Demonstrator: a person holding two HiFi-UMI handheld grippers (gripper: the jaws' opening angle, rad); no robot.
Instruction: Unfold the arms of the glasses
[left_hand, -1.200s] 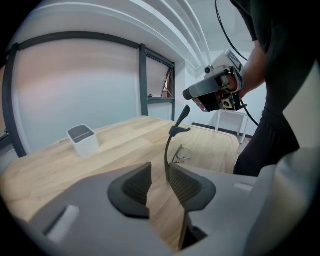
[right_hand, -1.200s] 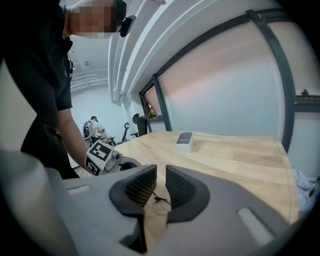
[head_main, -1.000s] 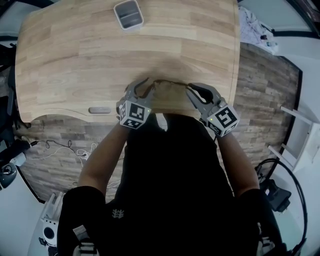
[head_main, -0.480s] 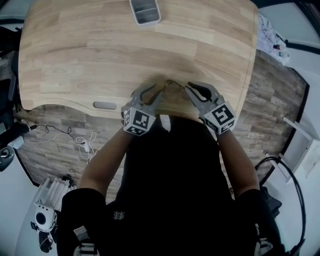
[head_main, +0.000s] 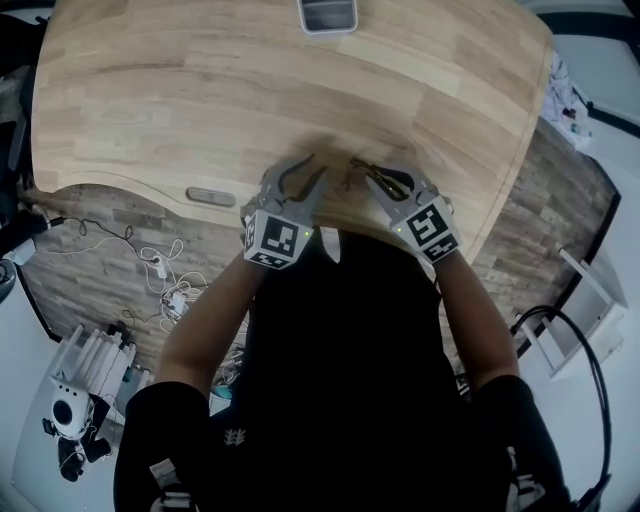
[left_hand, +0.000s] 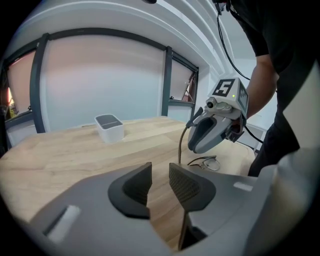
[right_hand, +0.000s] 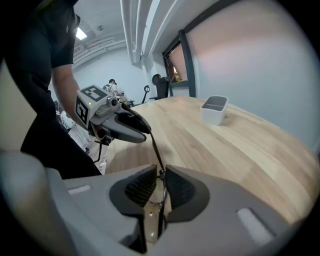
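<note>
R gripper (right_hand: 161, 170): jaws pinched together on the glasses (left_hand: 205, 162) at the front frame, close to the hinge, w/ a lens showing just below the pads. Prob. the anchor grip: it holds the frame steady so only the arm turns.

L gripper (left_hand: 160, 170): jaws a narrow gap apart, bare wood visible thru the gap, nothing clamped. The arm (left_hand: 180, 146) runs from the R gripper's tips across & down to the tip of the L gripper's right-hand pad. Touching it or just behind it, can't tell. Reads as a nudge rather than a grip, i.e. one pad sweeping the arm outward w/o squeezing thin wire.

The arm stands well out from the frame, so this side looks opened or nearly so. 2nd arm not made out.

Glasses are betw. the two grippers, low over the table (head_main: 200, 90) near its front edge, right in front of the person. Can't tell if they touch the wood. A small white box (head_main: 327, 13) sits at the far edge, well apart.
</note>
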